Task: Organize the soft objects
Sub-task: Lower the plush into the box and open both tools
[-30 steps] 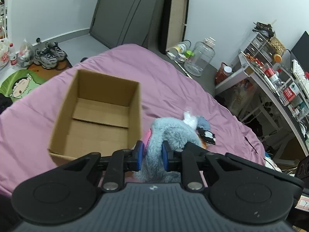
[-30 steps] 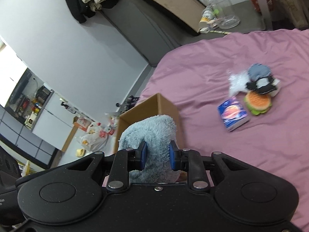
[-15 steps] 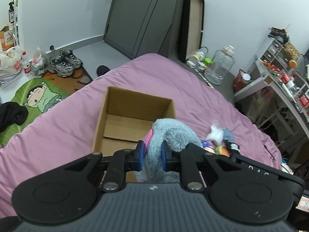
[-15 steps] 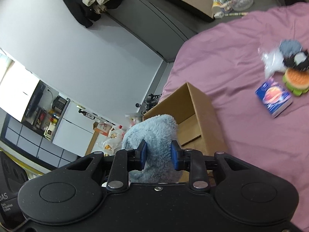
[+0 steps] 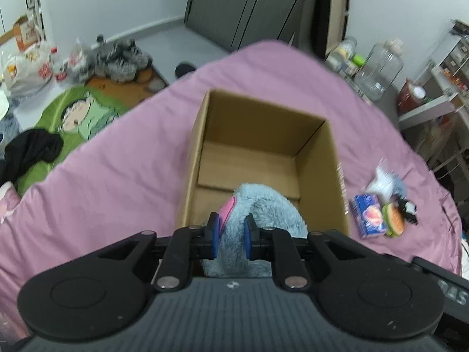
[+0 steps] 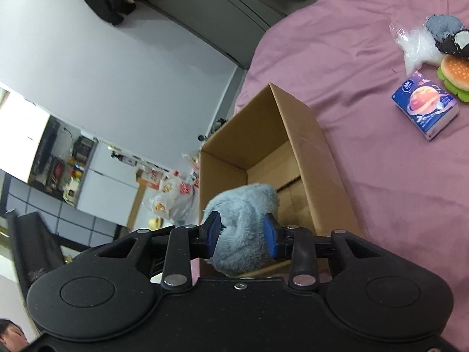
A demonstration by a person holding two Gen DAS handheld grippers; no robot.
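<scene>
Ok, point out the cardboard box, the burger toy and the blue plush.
cardboard box (image 5: 318, 173), left wrist view, inner right wall.
burger toy (image 6: 455, 69), right wrist view, top bun.
blue plush (image 5: 272, 208), left wrist view, fluffy top curve.

Few words can be read. In the left wrist view, pale letters reading "DAS" are seen on a black part (image 5: 451, 293) at the lower right edge, cut off by the frame. In the right wrist view, faint letters are printed on a black part (image 6: 36, 274) at the lower left, too blurred to be made out. Printing is seen on the small blue packet (image 6: 425, 104) on the bed, but no word can be read.
</scene>
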